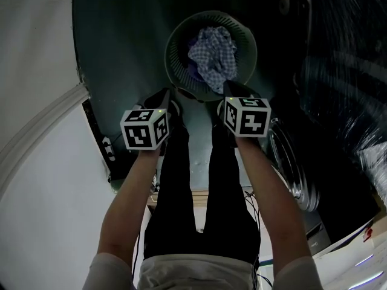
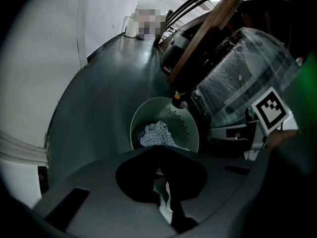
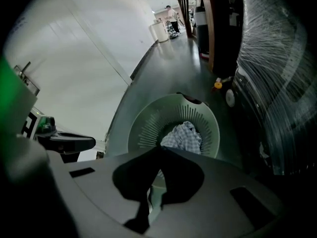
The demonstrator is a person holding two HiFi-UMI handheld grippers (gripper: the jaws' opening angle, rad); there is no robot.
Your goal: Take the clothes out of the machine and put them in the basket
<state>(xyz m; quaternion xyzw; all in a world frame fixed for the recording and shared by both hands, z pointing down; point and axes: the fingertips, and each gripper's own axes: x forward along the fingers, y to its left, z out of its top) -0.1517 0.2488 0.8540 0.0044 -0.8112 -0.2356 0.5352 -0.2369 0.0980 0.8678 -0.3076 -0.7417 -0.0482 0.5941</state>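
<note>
Cloth (image 1: 211, 56), checked and crumpled, lies in the green basket (image 1: 176, 47) on the floor. It looks soft and light, best pinched at a raised fold. Left tool (image 2: 159, 148) and right tool (image 3: 159, 151) hover above it, jaws together, empty.

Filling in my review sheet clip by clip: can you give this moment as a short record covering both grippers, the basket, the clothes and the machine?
left gripper: shut, nothing between its jaws, pointed at the basket
right gripper: shut, nothing between its jaws, pointed at the basket
basket: round, pale green, slotted wall, on the dark floor in front of the person
checked cloth: bunched inside the basket
machine door: at the person's right; inside of the drum not visible
garment in hand: none
</note>
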